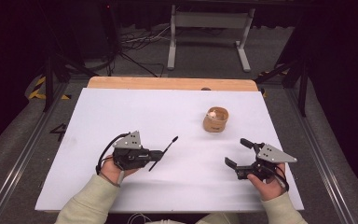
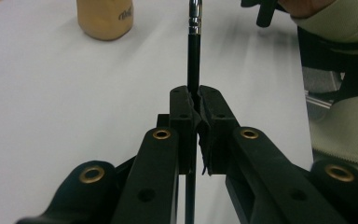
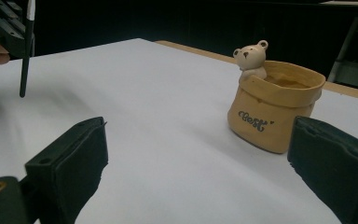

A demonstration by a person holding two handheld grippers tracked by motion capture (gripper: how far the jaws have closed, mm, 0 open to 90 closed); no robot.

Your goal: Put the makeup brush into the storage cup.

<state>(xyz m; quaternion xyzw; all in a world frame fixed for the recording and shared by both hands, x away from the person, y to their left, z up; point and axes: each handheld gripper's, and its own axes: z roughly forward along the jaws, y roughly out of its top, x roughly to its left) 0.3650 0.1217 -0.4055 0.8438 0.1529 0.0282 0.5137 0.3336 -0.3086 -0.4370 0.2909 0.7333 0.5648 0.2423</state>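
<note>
A tan bag-shaped pot (image 1: 215,119) with a small bear figure on its rim stands right of centre on the white table sheet (image 1: 121,116). My left gripper (image 1: 160,154) is shut on a thin black pencil (image 1: 168,145) that sticks out diagonally past the jaws. In the left gripper view the pencil (image 2: 193,51) runs straight up from the closed left gripper (image 2: 194,95) towards its metal band, with the pot (image 2: 105,18) at top left. My right gripper (image 1: 236,151) stands open near the front right, below the pot. Seen from the open right gripper (image 3: 200,140), the pot (image 3: 272,109) lies just ahead.
The table's wooden far edge (image 1: 168,83) borders the sheet. Beyond it are floor cables and a white stand frame (image 1: 209,28). Black tripod legs (image 1: 51,70) stand at the left, and others at the right. White surface lies open between the two grippers.
</note>
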